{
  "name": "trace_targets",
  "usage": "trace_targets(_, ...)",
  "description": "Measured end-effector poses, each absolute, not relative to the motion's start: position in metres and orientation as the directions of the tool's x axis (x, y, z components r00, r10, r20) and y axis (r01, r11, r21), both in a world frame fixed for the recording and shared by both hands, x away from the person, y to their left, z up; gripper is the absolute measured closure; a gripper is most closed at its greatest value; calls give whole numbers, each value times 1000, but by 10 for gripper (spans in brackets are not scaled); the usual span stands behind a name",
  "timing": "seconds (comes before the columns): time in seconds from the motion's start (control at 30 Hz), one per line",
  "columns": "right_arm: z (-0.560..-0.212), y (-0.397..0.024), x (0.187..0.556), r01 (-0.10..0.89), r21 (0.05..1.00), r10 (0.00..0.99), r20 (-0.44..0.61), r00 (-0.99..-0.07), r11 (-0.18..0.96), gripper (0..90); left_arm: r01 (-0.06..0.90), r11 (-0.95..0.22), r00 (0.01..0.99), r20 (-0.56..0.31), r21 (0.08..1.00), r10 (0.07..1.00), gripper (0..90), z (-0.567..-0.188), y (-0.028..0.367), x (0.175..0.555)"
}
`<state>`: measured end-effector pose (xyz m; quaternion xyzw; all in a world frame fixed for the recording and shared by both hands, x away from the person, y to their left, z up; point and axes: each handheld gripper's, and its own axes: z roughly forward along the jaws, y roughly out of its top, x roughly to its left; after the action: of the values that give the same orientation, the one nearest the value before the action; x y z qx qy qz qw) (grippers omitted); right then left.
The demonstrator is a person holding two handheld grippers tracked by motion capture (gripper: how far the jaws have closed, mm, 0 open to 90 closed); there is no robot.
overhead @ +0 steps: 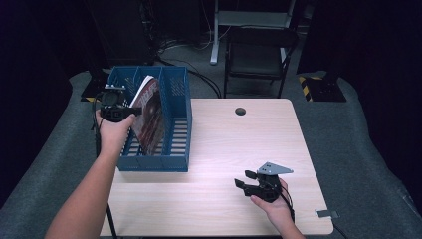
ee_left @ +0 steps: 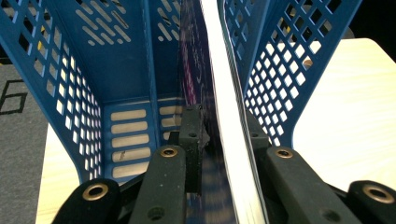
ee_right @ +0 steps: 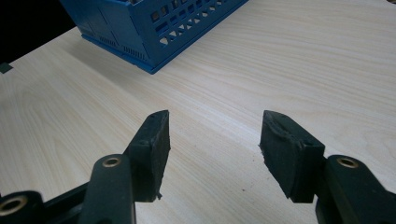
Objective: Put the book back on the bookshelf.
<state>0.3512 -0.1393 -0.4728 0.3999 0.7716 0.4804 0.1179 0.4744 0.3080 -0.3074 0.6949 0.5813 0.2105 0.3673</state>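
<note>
The left gripper is hovering over the blue file rack, which is standing at the far left corner of the surface. A magazine is standing on edge in one of the rack's compartments, leaning toward the left divider, with its top corner rising above the rack's rim. In the left gripper view the magazine is running up between the two jaws: the right jaw is lying against its white page edge, while the left pad is standing slightly off the dark cover (a narrow gap is showing there), so the jaws are parted rather than pinching it. The right gripper is resting low over the near right part of the surface, well apart from the rack, with its jaws spread wide and nothing between them; in the right gripper view the rack's corner is lying farther off
</note>
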Motion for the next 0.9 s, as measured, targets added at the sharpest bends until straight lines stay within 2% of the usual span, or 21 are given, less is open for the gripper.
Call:
trace_targets(0.43, -473, -139, 351, 501, 837, 731, 199, -652, 219, 423, 668, -93, 272, -126, 738, 954, 791, -302, 311, 465)
trace_targets(0.57, -473, -138, 351, 500, 837, 728, 200, -656, 221, 423, 664, -87, 256, -117, 743, 960, 827, -302, 311, 466)
trace_targets(0.9, -473, -138, 351, 501, 837, 732, 198, -652, 220, 422, 660, -50, 209, -120, 750, 971, 837, -303, 318, 467)
